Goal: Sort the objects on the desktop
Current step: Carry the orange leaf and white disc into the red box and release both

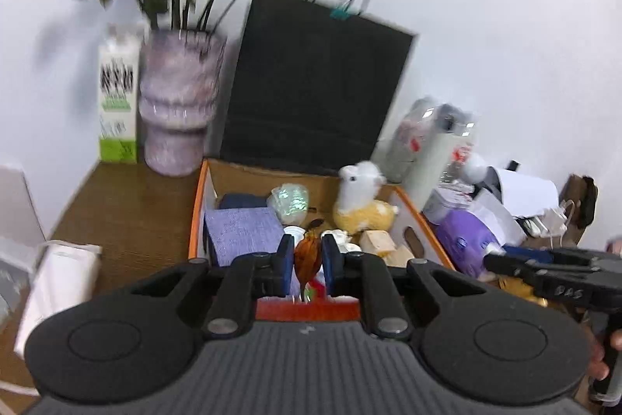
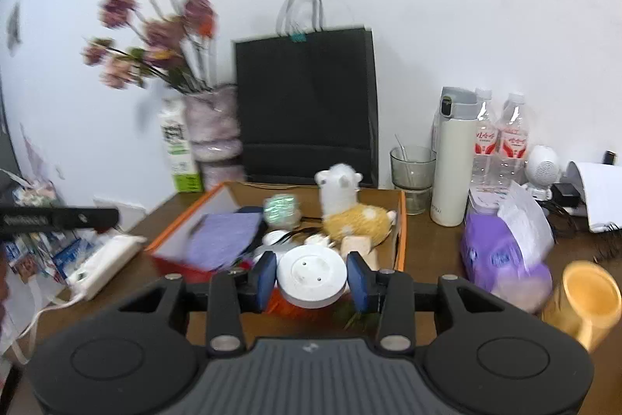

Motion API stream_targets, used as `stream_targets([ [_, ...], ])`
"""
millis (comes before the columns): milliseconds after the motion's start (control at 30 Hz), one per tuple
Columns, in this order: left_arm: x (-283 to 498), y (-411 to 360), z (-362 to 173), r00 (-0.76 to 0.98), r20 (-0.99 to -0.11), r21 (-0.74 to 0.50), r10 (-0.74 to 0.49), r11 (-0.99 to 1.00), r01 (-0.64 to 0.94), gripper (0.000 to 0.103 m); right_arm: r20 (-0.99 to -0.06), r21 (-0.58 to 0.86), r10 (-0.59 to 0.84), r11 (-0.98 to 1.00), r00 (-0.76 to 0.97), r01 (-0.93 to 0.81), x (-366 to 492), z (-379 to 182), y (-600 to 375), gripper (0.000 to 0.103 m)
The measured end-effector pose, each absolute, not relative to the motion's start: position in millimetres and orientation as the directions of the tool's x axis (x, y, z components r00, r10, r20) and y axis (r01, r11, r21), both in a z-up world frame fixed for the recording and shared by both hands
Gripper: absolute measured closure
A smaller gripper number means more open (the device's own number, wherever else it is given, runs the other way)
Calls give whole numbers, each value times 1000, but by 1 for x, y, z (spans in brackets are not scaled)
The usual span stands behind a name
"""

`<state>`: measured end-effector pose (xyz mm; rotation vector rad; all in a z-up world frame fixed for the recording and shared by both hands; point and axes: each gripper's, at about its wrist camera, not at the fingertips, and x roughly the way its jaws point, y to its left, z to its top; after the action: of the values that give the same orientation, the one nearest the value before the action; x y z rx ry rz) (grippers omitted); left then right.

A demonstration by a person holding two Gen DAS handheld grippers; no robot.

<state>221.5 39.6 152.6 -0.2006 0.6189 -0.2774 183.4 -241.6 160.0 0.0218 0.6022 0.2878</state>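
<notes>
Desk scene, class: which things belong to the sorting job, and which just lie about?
In the job:
- orange-rimmed box
- white disc in right gripper
- brown object in left gripper

Lying about:
- black bag
- vase
- flask

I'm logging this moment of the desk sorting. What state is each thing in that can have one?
Left claw: shut on a brown, leaf-like thing.
Right claw: shut on a white disc.
Box: open, holding a plush toy.
Black bag: upright against the wall.
Flask: upright, lid closed.
Glass: upright.
Yellow cup: tilted, mouth toward the camera.
</notes>
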Motion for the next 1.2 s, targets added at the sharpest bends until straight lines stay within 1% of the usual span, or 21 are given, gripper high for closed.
stream_targets([
  [67,259,37,142,739,-592,-283,-320,942,181,87,-649,112,258,963,716,-246,235,151,-238,65],
  [167,303,28,117,689,-663,-262,-293,953,154,87,-752,78,213,968,624,-237,291,126,-227,65],
  [233,326,24,95,648,-710,-244,-275,960,140,87,-813,29,167,968,558,-248,316,106,-212,65],
  [267,338,24,83,624,-736,-238,-262,963,124,87,-848,-40,106,964,520,-261,328,92,-200,65],
  [300,348,23,75,606,-756,-230,-249,967,110,87,-866,-118,40,952,498,-281,335,80,-187,65],
  [367,360,23,60,577,-782,-221,-235,971,96,87,-885,-211,-36,920,465,-330,347,60,-169,65],
  [433,368,20,54,569,-789,-209,-230,972,103,87,-886,-258,-79,902,458,-345,356,48,-159,65],
  [500,372,17,55,565,-793,-192,-230,973,126,87,-897,-234,-63,907,438,-350,363,42,-157,64],
  [533,373,16,56,556,-797,-189,-235,972,139,81,-900,-219,-52,913,433,-345,365,44,-158,63],
  [567,376,17,56,544,-803,-191,-244,970,152,79,-904,-194,-32,918,426,-345,366,45,-160,63],
  [600,377,18,58,537,-806,-200,-250,968,151,75,-910,-159,-1,924,415,-346,367,46,-163,51],
  [633,377,20,61,532,-809,-205,-249,969,141,69,-912,-122,32,931,410,-345,367,49,-166,40],
  [667,377,22,64,528,-814,-206,-244,970,130,62,-910,-80,69,938,409,-336,366,54,-171,36],
  [700,376,23,70,526,-815,-210,-243,970,123,47,-907,-42,97,947,410,-317,365,60,-176,35],
  [800,364,27,88,548,-799,-217,-247,969,121,35,-887,64,175,963,428,-263,357,85,-192,35],
  [833,357,27,95,556,-795,-208,-243,970,128,29,-878,77,187,964,442,-254,352,94,-194,35],
  [933,332,26,111,607,-759,-186,-236,972,146,17,-843,83,197,967,500,-241,329,120,-198,32],
  [1067,281,22,116,674,-723,-134,-152,988,79,8,-783,131,241,965,573,-227,292,139,-210,26],
  [1100,266,22,116,688,-710,-140,-149,988,70,3,-769,136,242,966,592,-219,283,141,-214,26],
  [1133,250,22,117,705,-693,-149,-150,987,64,0,-751,134,231,971,618,-200,273,140,-216,26],
  [1200,221,19,116,738,-660,-145,-141,988,59,0,-695,114,176,984,698,-135,243,140,-220,25],
])
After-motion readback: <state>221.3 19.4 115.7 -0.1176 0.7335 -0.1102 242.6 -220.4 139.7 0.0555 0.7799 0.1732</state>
